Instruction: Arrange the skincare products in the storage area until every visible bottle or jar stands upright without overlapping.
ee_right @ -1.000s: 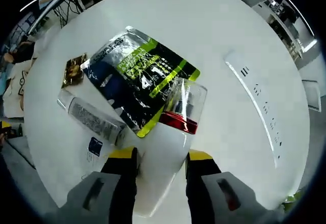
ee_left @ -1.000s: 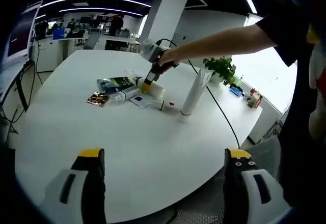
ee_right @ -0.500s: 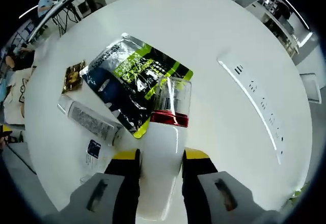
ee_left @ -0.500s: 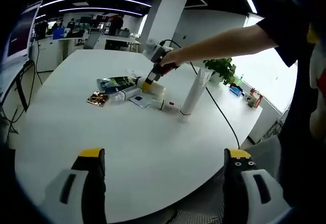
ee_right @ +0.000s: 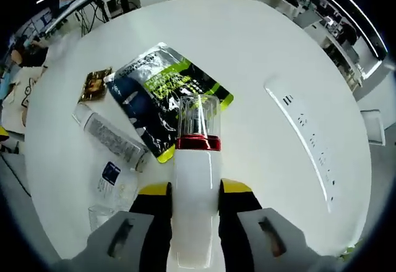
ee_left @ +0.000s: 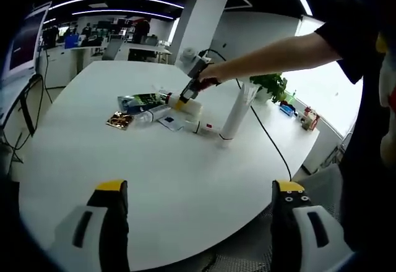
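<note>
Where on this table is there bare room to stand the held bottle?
Bare table lies beyond the green pouch and toward the power strip. Crowded: the clear tube and gold sachet beside the pouch.

pouch (ee_right: 164, 93) on table (ee_right: 260, 43) | tube (ee_right: 110, 139) beside pouch

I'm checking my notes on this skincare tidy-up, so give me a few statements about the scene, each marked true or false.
1. The right hand-held gripper is shut on the white bottle. True.
2. The white bottle has a blue band under its cap. False: the band is red, under a clear cap.
3. The left hand-held gripper holds a jar. False: its jaws stand open with nothing between them, over the white table.
4. A green and dark foil pouch lies flat on the table. True.
5. The tall white tube lies on its side. False: it stands upright.
</note>
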`<action>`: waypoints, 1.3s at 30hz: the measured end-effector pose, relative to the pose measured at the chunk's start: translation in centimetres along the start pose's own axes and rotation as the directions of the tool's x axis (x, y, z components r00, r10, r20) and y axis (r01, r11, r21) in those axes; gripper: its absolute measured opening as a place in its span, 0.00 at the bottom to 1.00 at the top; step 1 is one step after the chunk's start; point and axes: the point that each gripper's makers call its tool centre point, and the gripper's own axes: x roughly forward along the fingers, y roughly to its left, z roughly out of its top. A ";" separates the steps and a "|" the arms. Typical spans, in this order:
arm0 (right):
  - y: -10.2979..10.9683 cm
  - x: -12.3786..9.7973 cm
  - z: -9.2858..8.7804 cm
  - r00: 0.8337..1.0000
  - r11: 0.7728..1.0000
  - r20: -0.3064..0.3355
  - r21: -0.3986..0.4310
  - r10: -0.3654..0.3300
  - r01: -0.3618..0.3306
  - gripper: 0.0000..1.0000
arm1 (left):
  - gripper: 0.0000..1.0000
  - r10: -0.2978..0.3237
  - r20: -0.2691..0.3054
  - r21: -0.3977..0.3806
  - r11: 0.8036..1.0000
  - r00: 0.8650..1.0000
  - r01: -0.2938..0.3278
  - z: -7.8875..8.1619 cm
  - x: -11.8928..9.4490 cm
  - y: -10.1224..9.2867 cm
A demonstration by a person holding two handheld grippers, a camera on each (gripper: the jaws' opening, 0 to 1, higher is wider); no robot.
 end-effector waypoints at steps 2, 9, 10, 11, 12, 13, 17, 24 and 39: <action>0.0 -0.6 -0.2 1.000 1.000 0.020 0.027 0.016 -0.016 0.27 | 0.89 -0.002 -0.004 0.003 1.000 1.000 0.002 -0.1 0.1 -0.1; -0.3 -2.1 0.1 0.997 0.999 0.073 0.051 0.009 -0.013 0.27 | 0.90 -0.006 -0.002 0.009 1.000 1.000 0.006 0.1 0.1 -0.5; -0.6 -1.8 0.3 0.996 0.998 0.087 0.064 0.003 -0.009 0.27 | 0.90 -0.006 0.004 0.007 1.000 1.000 0.006 0.1 0.0 -0.5; -0.7 -1.9 0.3 0.995 0.997 0.097 0.071 0.005 -0.012 0.27 | 0.90 -0.006 0.008 0.007 1.000 1.000 0.006 0.2 0.0 -0.5; -0.5 -2.5 0.2 0.994 0.996 0.105 0.085 0.012 -0.021 0.27 | 0.90 -0.005 0.013 0.008 1.000 1.000 0.005 0.3 -0.1 -0.5; -0.5 -2.7 0.2 0.994 0.995 0.111 0.093 0.011 -0.021 0.27 | 0.90 -0.004 0.016 0.009 1.000 1.000 0.004 0.4 -0.1 -0.4; -0.9 -4.0 -0.2 0.993 0.996 0.118 0.088 -0.006 -0.005 0.27 | 0.90 -0.001 0.029 0.007 1.000 1.000 0.000 0.6 -0.2 -0.3; -1.4 -5.9 -0.7 0.991 0.995 0.134 0.096 -0.029 0.016 0.27 | 0.91 -0.008 0.041 0.020 1.000 0.999 0.007 0.8 -0.3 -0.5; -1.8 -10.2 -2.4 0.972 0.982 0.233 0.188 -0.037 -0.008 0.27 | 0.91 -0.013 0.061 0.032 0.999 0.998 0.011 1.2 -0.5 -0.6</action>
